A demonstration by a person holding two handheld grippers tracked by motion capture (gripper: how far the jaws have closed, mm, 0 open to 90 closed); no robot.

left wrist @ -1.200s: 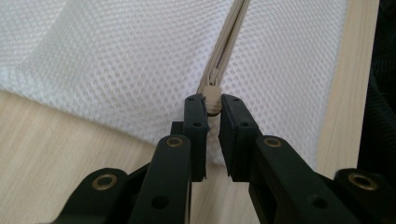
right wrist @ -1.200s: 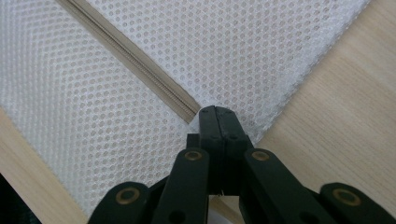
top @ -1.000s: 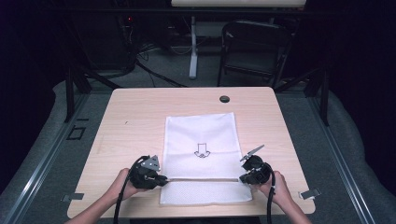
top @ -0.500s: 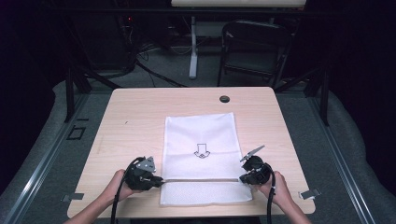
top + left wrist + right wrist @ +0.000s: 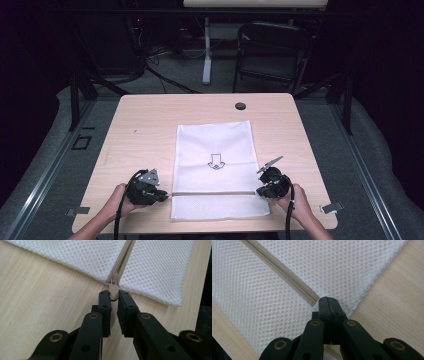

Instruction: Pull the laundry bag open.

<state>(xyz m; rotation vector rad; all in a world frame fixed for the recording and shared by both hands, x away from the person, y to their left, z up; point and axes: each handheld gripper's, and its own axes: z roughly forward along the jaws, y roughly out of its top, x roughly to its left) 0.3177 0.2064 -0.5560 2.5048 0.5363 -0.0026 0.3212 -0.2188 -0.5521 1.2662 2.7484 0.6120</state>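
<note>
Landmark: mesh bag (image 5: 216,167), white, flat on the surface (image 5: 150,125), long axis running away from the person, arrow print (image 5: 216,161) near its middle pointing toward the near edge.

Left hand (image 5: 117,202) holds the left claw (image 5: 166,195) at the bag's left edge, level with the zipper (image 5: 212,192). In the left gripper view the left claw (image 5: 114,296) has its jaws nearly closed, pinching the beige zip pull (image 5: 114,290), which sticks out just past the bag's edge over bare wood. The slider sits right at the bag's edge, so the zipper line looks closed across its full length. Pull lies between the jaw tips, both tips touching it.

Zipper runs straight across the bag, side to side, well nearer the near edge than the arrow print. Strip of mesh below it lies flat, bottom hem close to the surface's near edge.

Right claw (image 5: 261,191) sits at the bag's right edge, at the zipper's other end, held by the right hand (image 5: 300,205). In the right gripper view the right claw (image 5: 328,300) has its jaws fully together, clamped on the mesh right where the zipper tape (image 5: 284,272) ends. Cannot tell how much fabric is inside the grip.

Beyond the bag's far edge: small dark round cap (image 5: 240,106) in the surface, well apart from the bag.
</note>
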